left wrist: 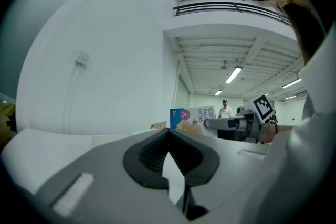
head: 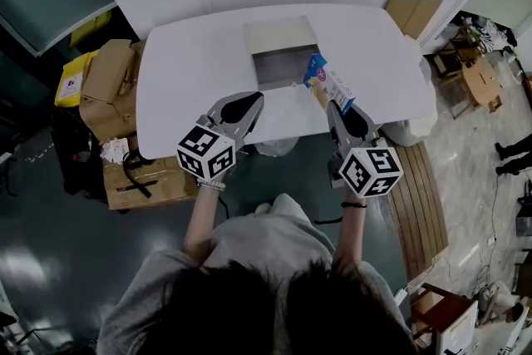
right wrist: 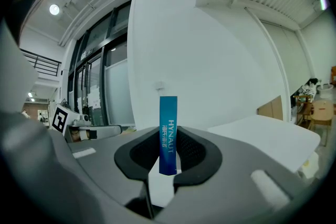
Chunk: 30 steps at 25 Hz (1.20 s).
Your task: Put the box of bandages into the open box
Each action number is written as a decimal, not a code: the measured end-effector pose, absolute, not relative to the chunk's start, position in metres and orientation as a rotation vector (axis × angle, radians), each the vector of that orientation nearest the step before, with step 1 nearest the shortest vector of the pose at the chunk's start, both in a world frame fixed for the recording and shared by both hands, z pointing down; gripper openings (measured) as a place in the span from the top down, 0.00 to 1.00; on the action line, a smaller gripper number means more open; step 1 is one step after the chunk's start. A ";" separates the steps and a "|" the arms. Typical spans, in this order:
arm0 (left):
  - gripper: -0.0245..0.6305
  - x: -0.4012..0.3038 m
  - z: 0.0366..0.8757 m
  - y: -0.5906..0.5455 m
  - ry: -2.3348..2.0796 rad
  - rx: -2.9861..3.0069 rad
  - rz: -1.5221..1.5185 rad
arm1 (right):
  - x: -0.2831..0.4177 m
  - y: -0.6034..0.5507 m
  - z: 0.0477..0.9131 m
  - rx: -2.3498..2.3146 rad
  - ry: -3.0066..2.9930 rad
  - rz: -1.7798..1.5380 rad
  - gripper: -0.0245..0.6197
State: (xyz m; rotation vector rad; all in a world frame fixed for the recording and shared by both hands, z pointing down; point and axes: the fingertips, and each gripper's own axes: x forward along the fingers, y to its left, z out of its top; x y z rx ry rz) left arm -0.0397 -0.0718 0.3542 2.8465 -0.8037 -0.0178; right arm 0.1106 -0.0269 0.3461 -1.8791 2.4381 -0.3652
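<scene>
In the head view the open box stands on the far side of the white table, its mouth facing up. The box of bandages, blue and white, is in the air just right of the open box's near right corner. My right gripper is shut on it. In the right gripper view the bandage box stands on edge between the jaws. My left gripper hovers over the table's near edge, in front of the open box, shut and empty. The left gripper view shows the bandage box and the right gripper.
Cardboard boxes and a yellow box are stacked on the floor left of the table. A slatted wooden bench runs along the right. More cardboard leans at the back right. A person stands far off.
</scene>
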 end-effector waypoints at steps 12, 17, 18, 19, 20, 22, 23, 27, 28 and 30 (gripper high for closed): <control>0.97 -0.024 0.361 -0.124 -0.900 2.781 -0.026 | 0.128 -0.092 0.351 -1.792 2.531 -0.409 0.83; 0.97 -0.009 0.360 -0.152 -0.950 2.752 -0.046 | 0.141 -0.130 0.349 -1.725 2.589 -0.422 0.83; 0.97 -0.007 0.360 -0.157 -0.961 2.745 -0.046 | 0.143 -0.137 0.350 -1.713 2.600 -0.428 0.83; 0.97 -0.006 0.361 -0.162 -0.973 2.739 -0.046 | 0.144 -0.143 0.351 -1.700 2.611 -0.435 0.83; 0.97 -0.004 0.362 -0.167 -0.985 2.732 -0.045 | 0.145 -0.149 0.352 -1.686 2.622 -0.442 0.83; 0.97 -0.003 0.363 -0.175 -1.010 2.719 -0.041 | 0.147 -0.160 0.355 -1.658 2.643 -0.459 0.83; 0.97 -0.002 0.364 -0.179 -1.023 2.714 -0.039 | 0.147 -0.164 0.356 -1.644 2.653 -0.467 0.83; 0.97 0.001 0.368 -0.191 -1.067 2.694 -0.035 | 0.148 -0.181 0.361 -1.582 2.691 -0.487 0.83; 0.97 0.003 0.369 -0.193 -1.075 2.690 -0.033 | 0.148 -0.184 0.363 -1.568 2.700 -0.491 0.83; 0.97 0.006 0.373 -0.196 -1.087 2.681 -0.030 | 0.149 -0.190 0.366 -1.543 2.719 -0.501 0.83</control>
